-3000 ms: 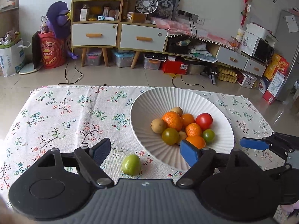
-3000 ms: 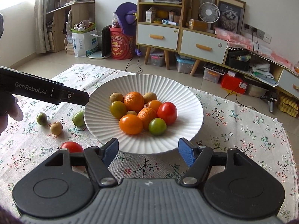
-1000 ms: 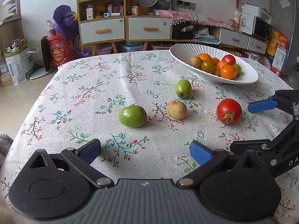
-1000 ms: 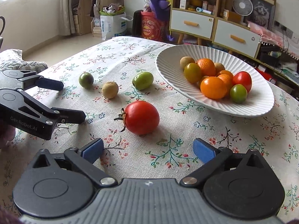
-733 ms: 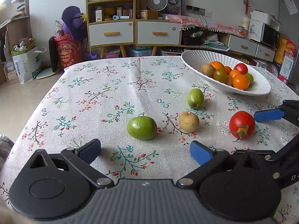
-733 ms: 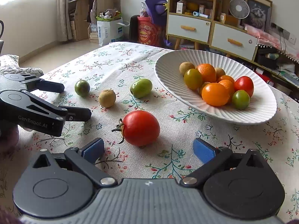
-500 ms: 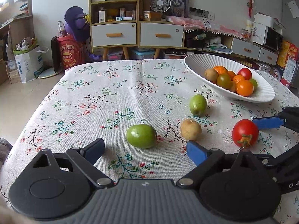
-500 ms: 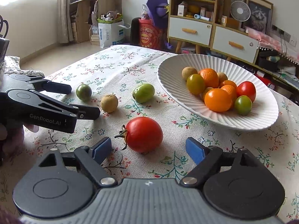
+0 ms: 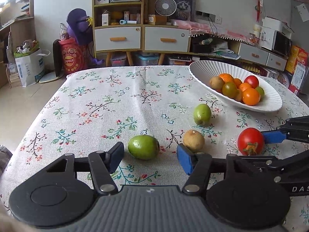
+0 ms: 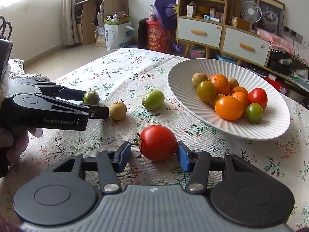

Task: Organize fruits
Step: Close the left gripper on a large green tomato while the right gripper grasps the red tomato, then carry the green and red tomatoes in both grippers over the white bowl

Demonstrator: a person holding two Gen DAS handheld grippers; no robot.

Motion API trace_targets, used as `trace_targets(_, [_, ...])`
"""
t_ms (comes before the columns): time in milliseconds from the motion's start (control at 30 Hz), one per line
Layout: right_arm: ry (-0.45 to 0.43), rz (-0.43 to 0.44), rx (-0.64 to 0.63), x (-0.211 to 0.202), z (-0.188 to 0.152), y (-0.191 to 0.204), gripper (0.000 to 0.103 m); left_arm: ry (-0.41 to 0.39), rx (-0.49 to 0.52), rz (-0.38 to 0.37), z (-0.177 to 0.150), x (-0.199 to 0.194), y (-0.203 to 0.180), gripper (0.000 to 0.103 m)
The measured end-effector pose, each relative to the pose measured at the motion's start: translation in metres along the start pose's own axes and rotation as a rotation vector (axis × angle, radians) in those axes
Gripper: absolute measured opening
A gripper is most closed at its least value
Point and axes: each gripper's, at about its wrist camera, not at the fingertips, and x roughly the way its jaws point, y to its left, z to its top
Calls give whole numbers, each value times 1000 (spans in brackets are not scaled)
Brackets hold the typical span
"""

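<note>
Both grippers have just been closing, each around a fruit that lies loose on the cloth-covered counter (image 9: pixel 115 100). In the right wrist view the right gripper (image 10: pixel 154 155) has the red tomato (image 10: pixel 158 142) squarely between its blue pads: the right-side pad sits against the tomato's skin, while the left-side pad stands just beside the stem with a sliver of cloth showing, so the jaws are narrowed around it but the grip is not yet firm on both sides. The left gripper (image 9: pixel 150 157) has likewise drawn in from its wide stance of a second ago; the green fruit (image 9: pixel 143 147) lies just ahead of and between its pads, touching neither, so these jaws are part-way in and hold nothing. A brown fruit (image 9: pixel 193 140) sits just beyond the left gripper's right-hand pad, close enough that it may get nudged as that pad travels inward. Another green fruit (image 9: pixel 202 114) lies farther ahead of the left gripper, near the white ribbed bowl (image 10: pixel 179 73), which stands ahead and to the right of both grippers and already carries a heap of oranges and tomatoes. Judging by this, two pickups are under way at once, and four fruits remain outside the bowl; each closing must finish before either fruit can be lifted across.
</note>
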Motion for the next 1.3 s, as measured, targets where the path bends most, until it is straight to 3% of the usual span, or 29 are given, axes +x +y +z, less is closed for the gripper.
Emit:
trace_targets(200, [2, 8, 8, 0, 1, -1, 47, 1, -13, 9, 2, 0, 4, 44])
trace_targets(300, [2, 7, 8, 0, 1, -1, 47, 2, -22, 18, 4, 0, 5, 32])
trace_targets(700, [-1, 17, 19, -3, 4, -4, 46, 18, -31, 24, 7, 0, 4, 32])
trace_targets(767, [-5, 16, 17, -4, 5, -4, 39, 17, -28, 22, 9, -1, 2, 32])
trace_targets(1300, [-23, 46, 16, -15, 11, -4, 39, 13, -4, 5, 18, -6, -10, 32])
